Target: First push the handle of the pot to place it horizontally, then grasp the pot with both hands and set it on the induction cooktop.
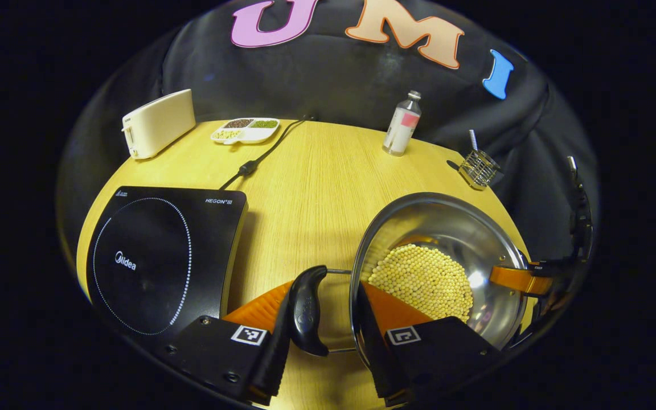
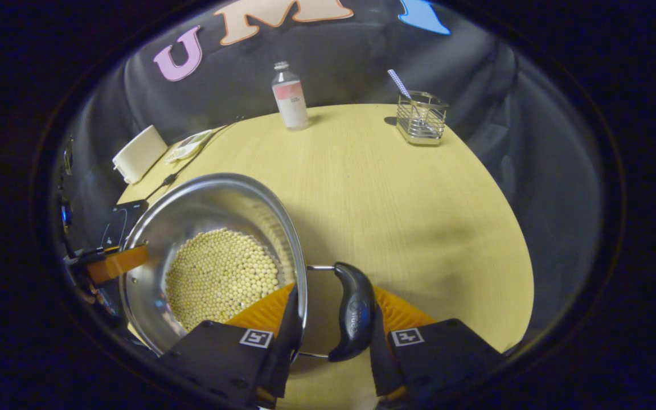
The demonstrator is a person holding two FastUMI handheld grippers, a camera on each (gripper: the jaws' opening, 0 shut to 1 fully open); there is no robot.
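Round stainless-steel pot (image 1: 447,250) holding pale yellow beans (image 1: 423,280) sits on the wooden table (image 1: 316,188), right of the black induction cooktop (image 1: 163,256). Left gripper (image 1: 322,319) and right gripper (image 2: 331,319) each straddle a black side handle (image 1: 307,310), rim included; firm clamping cannot be told. Left gripper view adds a white divided dish (image 1: 245,130) of assorted grains.

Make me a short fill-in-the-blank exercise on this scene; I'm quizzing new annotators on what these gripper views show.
1. The steel pot holds a pile of pale ____.
2. The induction cooktop has ____ standing on it.
3. In each gripper view, the fingers straddle one black pot ____.
4. The wire basket stands on the same table as a clear ____ with a pink label.

Missing words: beans; nothing; handle; bottle
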